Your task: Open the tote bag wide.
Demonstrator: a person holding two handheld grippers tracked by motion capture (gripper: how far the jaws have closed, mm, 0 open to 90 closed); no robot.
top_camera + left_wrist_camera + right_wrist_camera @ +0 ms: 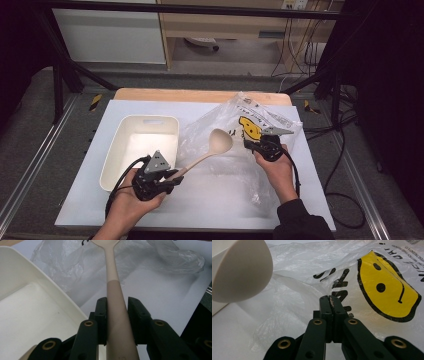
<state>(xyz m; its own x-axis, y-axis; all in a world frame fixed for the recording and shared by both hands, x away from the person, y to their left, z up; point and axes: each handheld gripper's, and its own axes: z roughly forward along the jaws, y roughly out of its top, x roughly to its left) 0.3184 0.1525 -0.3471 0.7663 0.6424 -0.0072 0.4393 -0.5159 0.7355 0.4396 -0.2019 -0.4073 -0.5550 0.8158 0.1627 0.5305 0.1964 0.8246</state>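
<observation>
White sheeting covered the table (210, 200), with a strip of bare wood showing at its far edge and dark frame rails, cables and pale cabinets beyond. We held the left tool (167, 181) clamped on the handle of a pale ladle-like spoon (212, 147); in the left gripper view the shaft ran straight up between the two black jaws, the near jaw pressed to it and the other close against its opposite side, so the grip looked firm. Gripped low on the handle, the spoon reached out ahead of that tool and angled upward, its bowl raised clear of the table and poised at the mouth of the clear plastic bag (235, 150). We judged that the long reach was the point: it let the bowl lead into the opening while the hand stayed back. Just beside the left tool, on its outer side, sat a white bin (112, 160), which looked empty. We kept the right tool (256, 145) pinched together on a fold of the bag's film, the jaws meeting with the thin plastic between them next to the yellow smiley print (387, 290). That hold lifted the bag's upper layer off the table, seemingly to keep the mouth open toward the spoon. From the right tool, the spoon's bowl loomed close ahead and to one side, apart from the film.
</observation>
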